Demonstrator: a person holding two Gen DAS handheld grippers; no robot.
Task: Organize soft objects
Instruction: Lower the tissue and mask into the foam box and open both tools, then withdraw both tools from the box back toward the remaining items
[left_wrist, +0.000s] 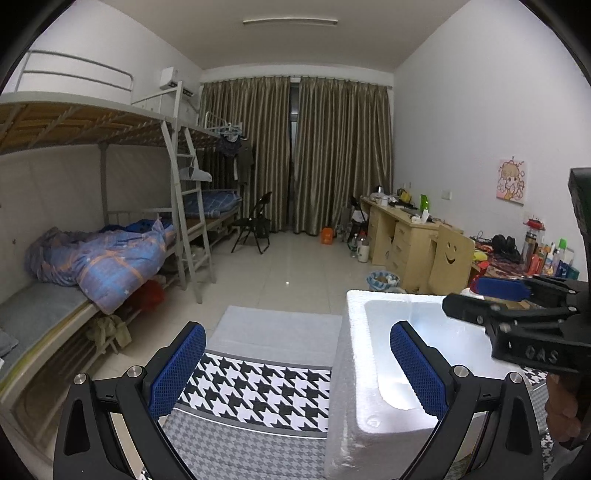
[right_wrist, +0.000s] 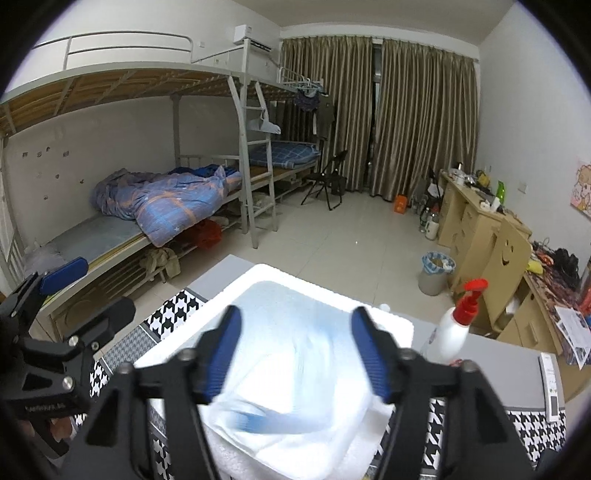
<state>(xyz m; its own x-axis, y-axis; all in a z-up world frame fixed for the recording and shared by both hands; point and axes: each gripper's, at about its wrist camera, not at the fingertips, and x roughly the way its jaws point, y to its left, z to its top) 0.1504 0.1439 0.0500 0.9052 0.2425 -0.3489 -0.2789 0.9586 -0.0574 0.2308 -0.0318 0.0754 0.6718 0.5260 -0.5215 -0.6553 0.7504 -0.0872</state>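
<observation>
A white foam box (left_wrist: 354, 369) stands on a houndstooth cloth (left_wrist: 258, 391). My left gripper (left_wrist: 299, 365) is open and empty, its right finger over the box's near left rim. My right gripper (right_wrist: 295, 347) is open above the box (right_wrist: 258, 280). A soft white and blue plastic package (right_wrist: 291, 384) lies blurred between and below its fingers, over the box's near side; contact cannot be told. Each gripper shows in the other's view: the right (left_wrist: 491, 295), the left (right_wrist: 70, 288).
A white pump bottle with a red top (right_wrist: 452, 328) stands right of the box. A remote (right_wrist: 552, 384) lies at the table's right edge. Bunk beds (left_wrist: 92, 254) line the left wall, desks (left_wrist: 402, 236) and a bin (right_wrist: 437, 271) the right.
</observation>
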